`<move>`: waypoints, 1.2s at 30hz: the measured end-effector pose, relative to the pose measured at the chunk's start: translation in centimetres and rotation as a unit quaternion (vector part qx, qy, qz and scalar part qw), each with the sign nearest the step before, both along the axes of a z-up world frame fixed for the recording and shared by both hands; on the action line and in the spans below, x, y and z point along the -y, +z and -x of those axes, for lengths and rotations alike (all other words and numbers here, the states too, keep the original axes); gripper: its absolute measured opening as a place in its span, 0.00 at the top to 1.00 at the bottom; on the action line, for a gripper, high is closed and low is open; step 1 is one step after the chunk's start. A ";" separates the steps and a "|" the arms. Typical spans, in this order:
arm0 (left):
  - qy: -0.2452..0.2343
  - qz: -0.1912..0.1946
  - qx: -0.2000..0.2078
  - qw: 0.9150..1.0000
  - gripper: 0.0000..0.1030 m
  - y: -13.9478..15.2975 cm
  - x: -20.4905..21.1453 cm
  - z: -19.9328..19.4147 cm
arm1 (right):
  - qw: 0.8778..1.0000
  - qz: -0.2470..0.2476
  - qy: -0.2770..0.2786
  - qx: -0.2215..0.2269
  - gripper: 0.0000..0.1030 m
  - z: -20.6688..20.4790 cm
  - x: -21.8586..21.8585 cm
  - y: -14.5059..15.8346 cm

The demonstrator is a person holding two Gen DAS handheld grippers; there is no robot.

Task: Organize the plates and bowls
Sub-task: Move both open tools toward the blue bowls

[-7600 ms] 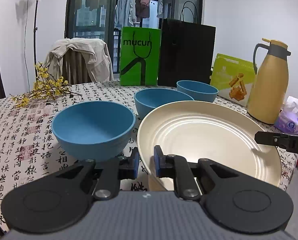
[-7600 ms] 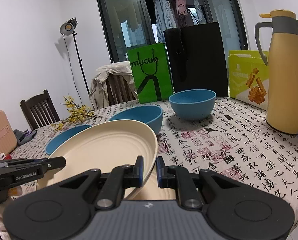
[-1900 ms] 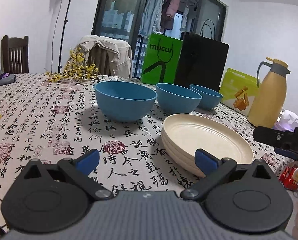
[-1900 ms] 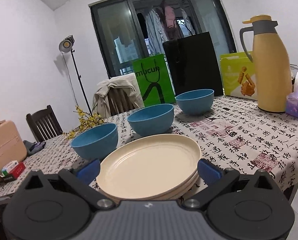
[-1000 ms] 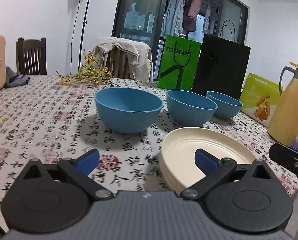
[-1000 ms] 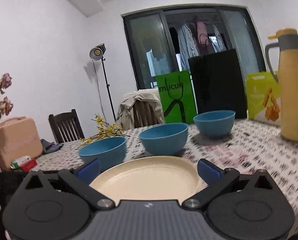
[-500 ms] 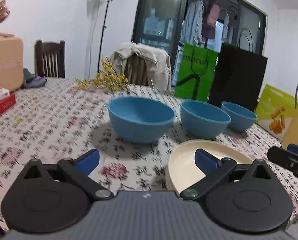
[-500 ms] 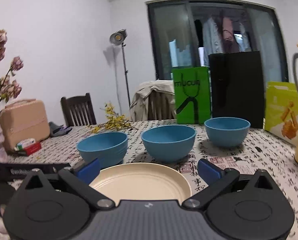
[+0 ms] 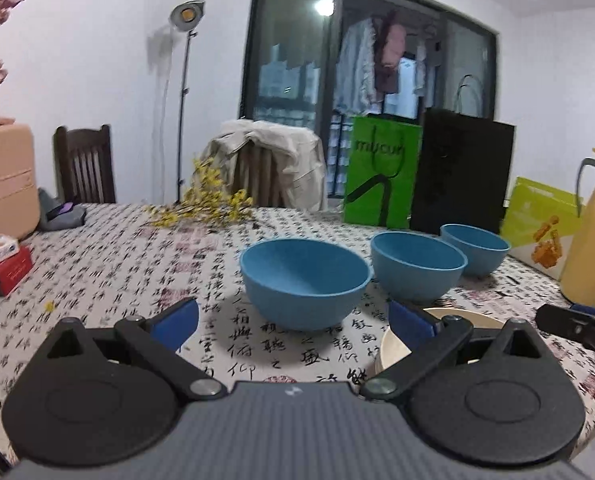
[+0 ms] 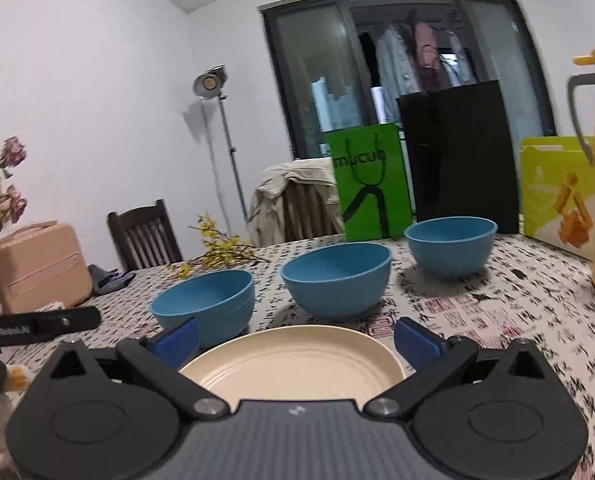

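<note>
Both the left tool (image 9: 293, 322) and the right tool (image 10: 295, 336) are spread wide and empty above the tabletop (image 9: 109, 264), the cream plates (image 10: 293, 364) at lower centre of the right view, three blue bowls (image 10: 337, 278) in a row behind them.

Ahead of the right tongs (image 10: 295, 338) a plate stack (image 10: 293, 364) lies on the surface (image 10: 517, 320). Beyond it three bowls stand in a row: near bowl (image 10: 205, 304) to the left, middle bowl (image 10: 337, 278) straight ahead, far bowl (image 10: 451, 246) to the right. Two bags (image 10: 371, 184) stand behind them.
</note>
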State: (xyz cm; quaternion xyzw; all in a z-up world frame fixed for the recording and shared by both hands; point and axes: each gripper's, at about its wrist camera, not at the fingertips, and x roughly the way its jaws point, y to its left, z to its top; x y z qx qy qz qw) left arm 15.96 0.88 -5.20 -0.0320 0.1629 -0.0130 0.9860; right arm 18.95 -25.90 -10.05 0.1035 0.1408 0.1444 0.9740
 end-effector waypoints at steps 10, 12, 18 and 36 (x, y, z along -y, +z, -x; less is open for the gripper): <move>-0.024 -0.004 0.030 0.999 0.00 0.4 -1.9 3.2 | 1.000 0.023 -0.007 -0.003 0.00 1.6 -2.0 1.4; -0.025 0.001 0.033 0.999 0.00 0.6 -2.4 3.3 | 0.999 0.034 0.000 -0.003 0.00 1.6 -2.6 2.0; -0.035 0.009 0.056 0.998 0.00 2.8 -3.2 2.6 | 0.998 0.049 0.002 0.026 0.00 1.1 -3.5 4.2; -0.015 0.024 0.021 0.999 0.00 8.1 -4.7 -6.0 | 0.998 0.039 0.035 -0.044 0.00 -8.5 -5.5 9.2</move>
